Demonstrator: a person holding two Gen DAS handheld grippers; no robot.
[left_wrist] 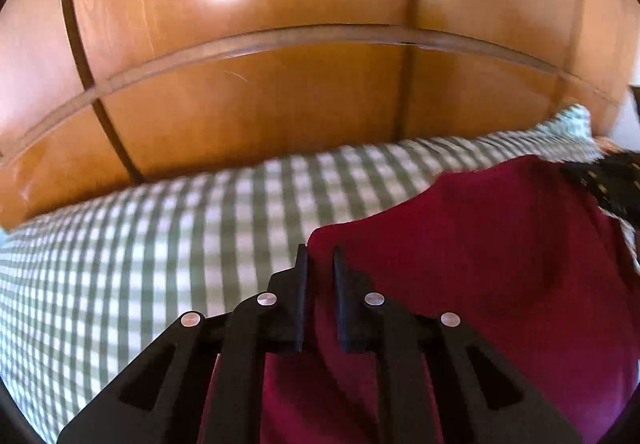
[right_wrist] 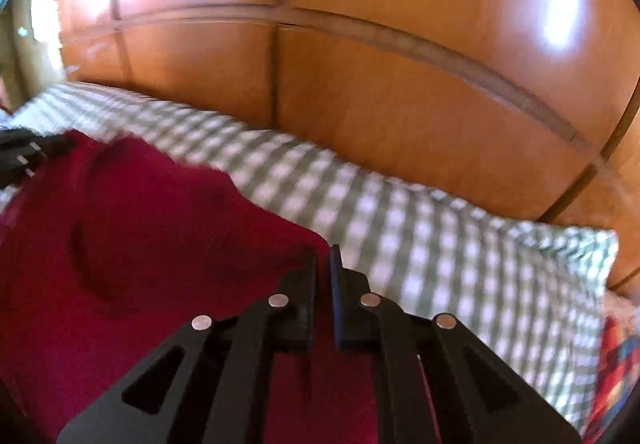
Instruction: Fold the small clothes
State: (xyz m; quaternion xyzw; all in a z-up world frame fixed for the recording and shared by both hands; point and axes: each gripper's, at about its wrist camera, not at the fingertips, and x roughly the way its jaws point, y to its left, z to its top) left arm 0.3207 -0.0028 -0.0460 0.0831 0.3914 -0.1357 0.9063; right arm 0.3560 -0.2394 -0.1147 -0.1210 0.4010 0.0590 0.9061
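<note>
A dark red garment (left_wrist: 480,244) lies spread on a bed with a green-and-white checked cover (left_wrist: 160,244). In the left wrist view my left gripper (left_wrist: 321,256) is shut on the garment's near left corner, and red cloth fills the narrow gap between its fingers. In the right wrist view the same garment (right_wrist: 140,224) stretches to the left. My right gripper (right_wrist: 323,254) is shut on its near right corner. Each gripper shows at the edge of the other's view: the right gripper (left_wrist: 608,180) and the left gripper (right_wrist: 24,156).
Orange-brown wooden cupboard doors (left_wrist: 280,104) rise right behind the bed, also in the right wrist view (right_wrist: 400,104). The checked cover (right_wrist: 440,264) runs on to the right, where a colourful patterned cloth (right_wrist: 616,364) lies at its end.
</note>
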